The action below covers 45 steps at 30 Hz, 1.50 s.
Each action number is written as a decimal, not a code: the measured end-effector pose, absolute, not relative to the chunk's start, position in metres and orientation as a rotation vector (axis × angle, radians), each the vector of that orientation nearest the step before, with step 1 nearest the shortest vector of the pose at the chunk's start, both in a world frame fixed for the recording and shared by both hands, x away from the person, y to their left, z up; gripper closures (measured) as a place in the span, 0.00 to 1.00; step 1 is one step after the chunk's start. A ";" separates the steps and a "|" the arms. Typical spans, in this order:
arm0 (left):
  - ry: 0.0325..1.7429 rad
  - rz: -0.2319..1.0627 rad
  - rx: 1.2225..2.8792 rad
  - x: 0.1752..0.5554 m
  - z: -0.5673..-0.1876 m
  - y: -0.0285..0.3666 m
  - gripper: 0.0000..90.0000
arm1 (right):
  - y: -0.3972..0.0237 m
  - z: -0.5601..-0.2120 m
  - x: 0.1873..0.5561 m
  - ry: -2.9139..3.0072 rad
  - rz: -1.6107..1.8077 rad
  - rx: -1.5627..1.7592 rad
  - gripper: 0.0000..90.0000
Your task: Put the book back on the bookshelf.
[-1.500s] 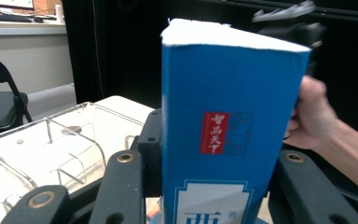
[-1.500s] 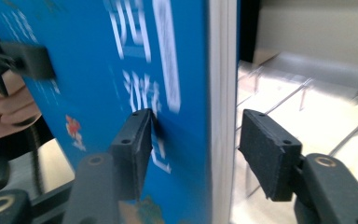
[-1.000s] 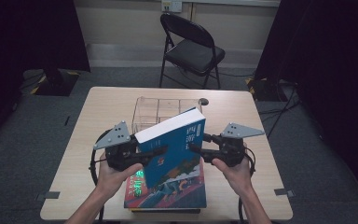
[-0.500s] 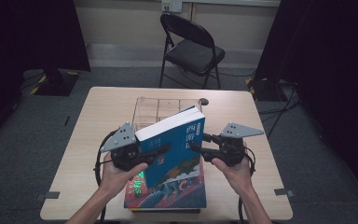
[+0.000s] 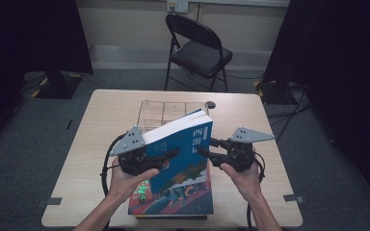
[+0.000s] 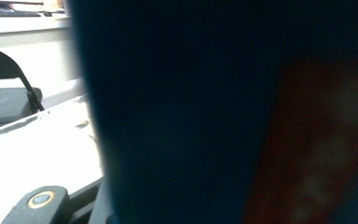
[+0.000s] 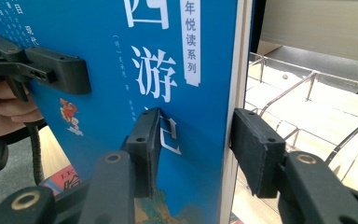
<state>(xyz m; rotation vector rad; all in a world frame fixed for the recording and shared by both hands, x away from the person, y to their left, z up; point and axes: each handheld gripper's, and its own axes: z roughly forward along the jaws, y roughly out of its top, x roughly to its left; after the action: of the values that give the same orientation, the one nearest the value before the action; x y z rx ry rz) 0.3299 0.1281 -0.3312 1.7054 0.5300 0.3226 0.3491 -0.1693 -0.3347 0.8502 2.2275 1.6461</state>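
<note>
Blue book (image 5: 183,144) held tilted above a stack on the surface (image 5: 96,144). Left hand-held gripper (image 5: 166,155) clamps its left edge; its own view is blocked dark. Right hand-held gripper (image 7: 193,149) has just been closing astride the spine edge, far pad's contact unclear.

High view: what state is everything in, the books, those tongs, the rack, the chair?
blue book: closed, tilted up off the lower book.
lower book: closed, flat on the table.
left tongs: shut on the blue book.
right tongs: just been closing, blue book's edge between them, seemingly not pressing yet.
rack: empty.
chair: unfolded, empty.
</note>
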 end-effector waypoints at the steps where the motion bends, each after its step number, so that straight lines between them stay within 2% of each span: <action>1: 0.537 0.307 1.716 0.332 -0.330 0.128 0.66 | -0.169 -0.335 0.349 2.225 1.645 0.852 0.59; 10: 0.552 0.250 1.717 0.337 -0.327 0.134 0.67 | -0.165 -0.334 0.354 2.228 1.637 0.854 0.59; 23: 0.590 0.282 1.712 0.329 -0.328 0.141 0.67 | -0.157 -0.334 0.351 2.250 1.627 0.821 0.63; 29: 0.618 0.238 1.717 0.335 -0.326 0.147 0.68 | -0.158 -0.337 0.354 2.256 1.653 0.799 0.63; 34: 0.641 0.260 1.753 0.328 -0.318 0.157 0.68 | -0.163 -0.341 0.351 2.284 1.629 0.794 0.58; 45: 0.707 0.241 1.758 0.334 -0.313 0.180 0.68 | -0.180 -0.352 0.346 2.285 1.589 0.857 0.55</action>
<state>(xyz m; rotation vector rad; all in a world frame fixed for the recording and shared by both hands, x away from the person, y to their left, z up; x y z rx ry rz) 0.3336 0.1796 -0.3125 1.7581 0.7065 0.2405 0.3457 -0.1801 -0.3521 0.8570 2.2852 1.5895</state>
